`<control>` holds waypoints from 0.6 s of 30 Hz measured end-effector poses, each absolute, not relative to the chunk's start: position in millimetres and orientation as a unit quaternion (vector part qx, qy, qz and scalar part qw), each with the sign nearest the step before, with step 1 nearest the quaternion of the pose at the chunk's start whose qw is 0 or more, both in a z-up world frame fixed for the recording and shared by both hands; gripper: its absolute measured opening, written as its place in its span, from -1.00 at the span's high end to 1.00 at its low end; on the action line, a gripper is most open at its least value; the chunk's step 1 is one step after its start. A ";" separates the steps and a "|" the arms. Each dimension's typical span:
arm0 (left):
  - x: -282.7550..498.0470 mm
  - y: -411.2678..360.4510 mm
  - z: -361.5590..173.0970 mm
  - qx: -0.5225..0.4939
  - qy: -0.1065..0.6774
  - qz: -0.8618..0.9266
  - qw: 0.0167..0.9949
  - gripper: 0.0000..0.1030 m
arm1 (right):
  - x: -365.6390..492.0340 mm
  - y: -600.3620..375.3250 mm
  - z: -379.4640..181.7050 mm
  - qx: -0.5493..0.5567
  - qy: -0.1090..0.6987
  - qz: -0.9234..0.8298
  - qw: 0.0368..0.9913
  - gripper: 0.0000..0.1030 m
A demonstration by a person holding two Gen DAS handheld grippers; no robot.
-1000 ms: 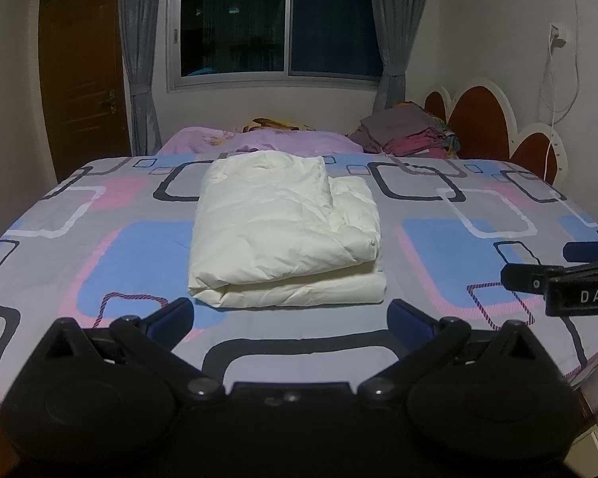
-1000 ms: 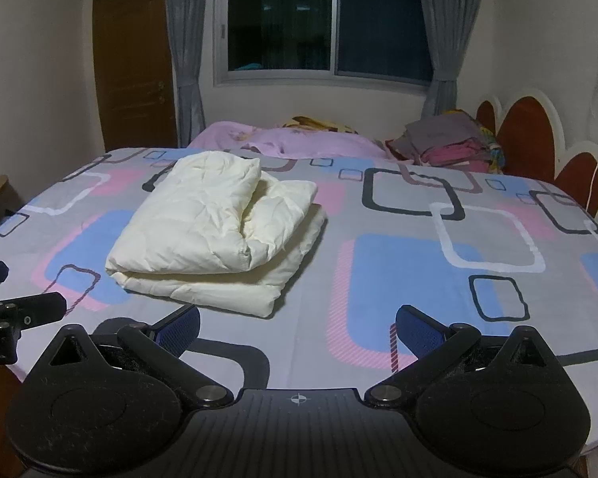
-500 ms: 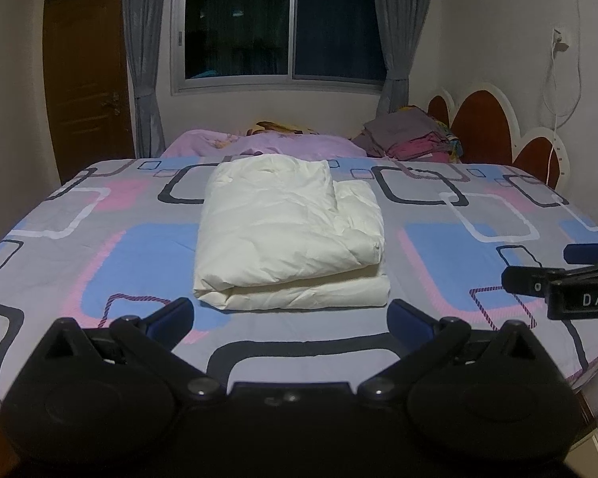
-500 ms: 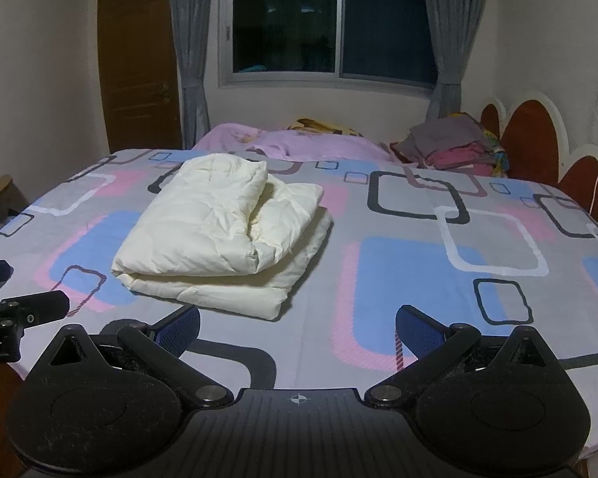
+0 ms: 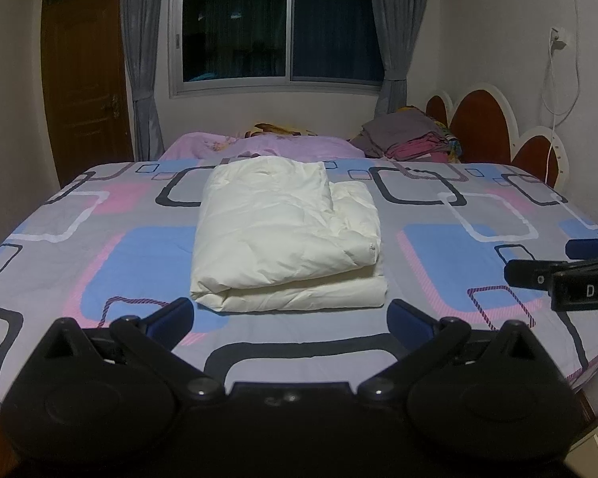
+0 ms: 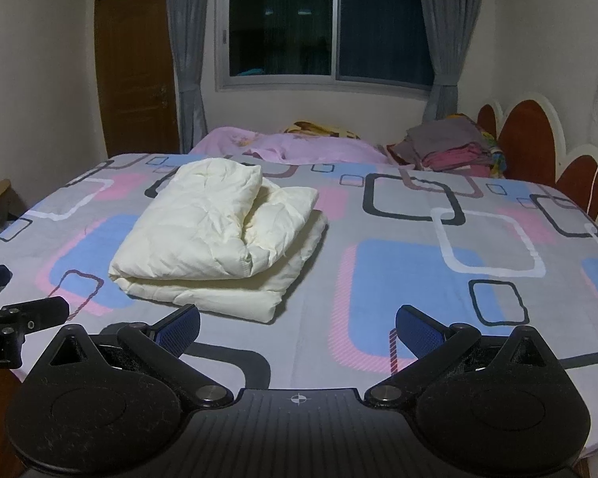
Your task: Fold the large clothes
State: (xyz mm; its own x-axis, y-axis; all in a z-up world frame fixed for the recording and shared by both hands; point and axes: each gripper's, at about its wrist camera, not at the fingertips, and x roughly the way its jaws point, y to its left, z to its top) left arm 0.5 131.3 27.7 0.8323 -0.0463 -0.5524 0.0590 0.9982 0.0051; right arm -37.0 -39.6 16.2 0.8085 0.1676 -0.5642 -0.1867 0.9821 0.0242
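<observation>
A cream padded garment lies folded in a thick rectangular stack on the patterned bed; it also shows in the right wrist view. My left gripper is open and empty, held above the bed's near edge just short of the stack. My right gripper is open and empty, to the right of the stack. The right gripper also shows at the right edge of the left wrist view, and the left gripper shows at the left edge of the right wrist view.
A pile of folded clothes sits at the bed's far right by the red headboard. A pink blanket lies along the far edge. A window with curtains and a wooden door are behind.
Both grippers have risen slightly and pulled back a little; the folded garment has not moved. Both stay open.
</observation>
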 end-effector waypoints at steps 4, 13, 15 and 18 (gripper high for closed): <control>1.1 130.0 27.9 0.012 0.287 -0.028 0.957 -0.99 | -36.6 -40.3 16.9 -0.017 0.296 0.097 0.950 -1.00; 1.2 128.6 28.1 0.013 0.284 -0.028 0.958 -0.99 | -36.3 -38.8 17.9 -0.018 0.295 0.100 0.950 -1.00; 0.6 128.5 28.3 0.013 0.284 -0.028 0.958 -0.99 | -35.6 -38.0 17.9 -0.019 0.295 0.100 0.950 -1.00; 0.4 129.0 28.9 0.015 0.282 -0.029 0.959 -0.99 | -34.9 -37.3 18.0 -0.019 0.294 0.103 0.950 -1.00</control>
